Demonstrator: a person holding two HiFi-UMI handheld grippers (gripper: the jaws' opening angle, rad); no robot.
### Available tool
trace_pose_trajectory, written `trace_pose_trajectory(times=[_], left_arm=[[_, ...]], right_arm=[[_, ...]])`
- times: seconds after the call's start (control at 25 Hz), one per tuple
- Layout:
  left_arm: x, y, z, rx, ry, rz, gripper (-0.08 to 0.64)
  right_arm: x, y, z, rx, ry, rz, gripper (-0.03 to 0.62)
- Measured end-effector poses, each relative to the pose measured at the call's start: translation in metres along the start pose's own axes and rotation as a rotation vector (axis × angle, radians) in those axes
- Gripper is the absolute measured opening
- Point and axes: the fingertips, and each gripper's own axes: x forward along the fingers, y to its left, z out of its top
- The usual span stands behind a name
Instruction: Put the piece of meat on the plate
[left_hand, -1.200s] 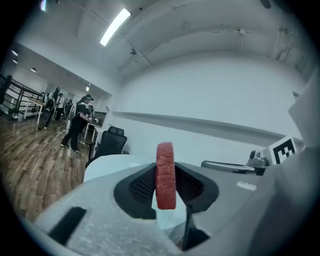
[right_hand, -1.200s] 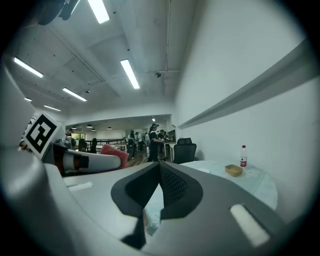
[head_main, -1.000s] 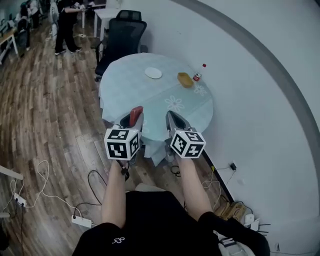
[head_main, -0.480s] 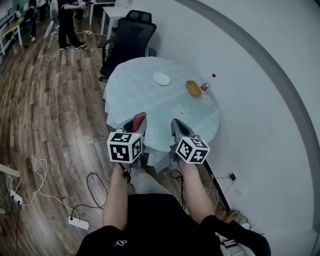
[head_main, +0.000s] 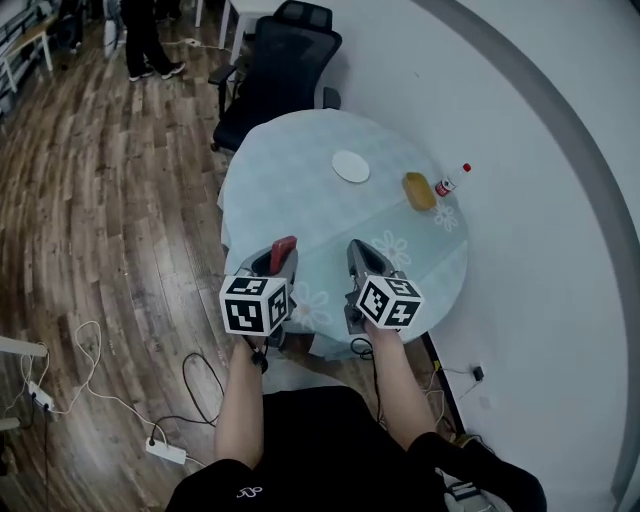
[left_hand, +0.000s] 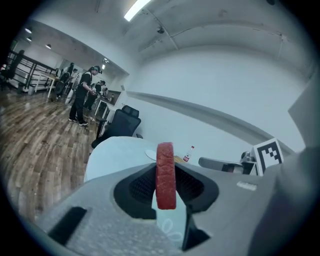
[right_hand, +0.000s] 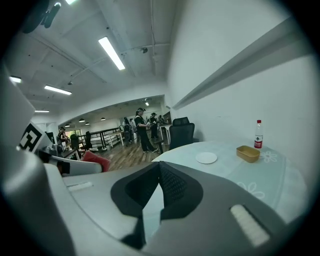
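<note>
The left gripper (head_main: 283, 250) is clamping the piece of meat (left_hand: 166, 175) upright, the right gripper (head_main: 362, 252) beside it is riding closed and empty; the plate (head_main: 351, 166) is sitting bare well ahead, delivery not yet made

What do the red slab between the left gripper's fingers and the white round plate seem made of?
The red slab of meat: probably foam or rubber imitation; matte, grainy, stiffly upright. The white round plate: ceramic or plastic; smooth, plain, too small to tell.
</note>
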Motion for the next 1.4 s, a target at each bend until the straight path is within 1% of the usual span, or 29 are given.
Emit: trace_pose_trajectory(times=[0.08,0.16,0.28,0.4,0.48,0.6,0.72,0.84,0.96,1.04,1.08,1.16,1.2,1.28,1.4], left_arm=[[0.037,0.017,0.004,-0.043,0.033,-0.007,0.089],[0.070,0.026,0.012,-0.047,0.072,-0.031,0.089],[0.110,0.023,0.029,0.019,0.134,-0.091,0.089],[0.154,0.010,0.035,0.062,0.181,-0.135,0.089],[0.175,0.006,0.029,0.079,0.230,-0.155,0.089],[0.200,0.014,0.019,0.088,0.323,-0.178,0.089],[0.231,0.019,0.002,0.061,0.405,-0.199,0.089],[0.263,0.025,-0.013,0.016,0.465,-0.221,0.089],[0.302,0.028,-0.023,-0.023,0.510,-0.244,0.089],[0.337,0.030,-0.020,-0.040,0.522,-0.285,0.090],[0.355,0.036,-0.018,-0.031,0.534,-0.300,0.089],[0.385,0.051,-0.021,0.000,0.574,-0.301,0.090],[0.401,0.055,-0.025,0.001,0.594,-0.292,0.090],[0.437,0.054,-0.023,-0.029,0.608,-0.292,0.091],[0.485,0.047,-0.009,-0.069,0.598,-0.348,0.091]], right_arm=[[0.030,-0.014,0.006,-0.019,0.026,-0.013,0.008],[0.054,-0.033,0.016,-0.007,0.025,-0.047,0.008],[0.076,-0.060,0.029,0.060,-0.012,-0.103,0.008],[0.094,-0.091,0.034,0.086,-0.017,-0.130,0.008],[0.102,-0.106,0.026,0.105,0.002,-0.145,0.008],[0.110,-0.119,0.007,0.176,0.034,-0.183,0.008],[0.112,-0.127,-0.006,0.244,0.068,-0.200,0.008],[0.114,-0.131,-0.011,0.226,0.098,-0.204,0.008],[0.117,-0.152,-0.030,0.239,0.169,-0.255,0.008],[0.125,-0.167,-0.041,0.269,0.196,-0.292,0.008],[0.132,-0.169,-0.046,0.291,0.201,-0.308,0.008],[0.140,-0.167,-0.060,0.340,0.217,-0.329,0.008],[0.139,-0.168,-0.065,0.354,0.234,-0.337,0.008],[0.139,-0.174,-0.071,0.360,0.264,-0.355,0.008],[0.144,-0.174,-0.077,0.353,0.290,-0.369,0.008]])
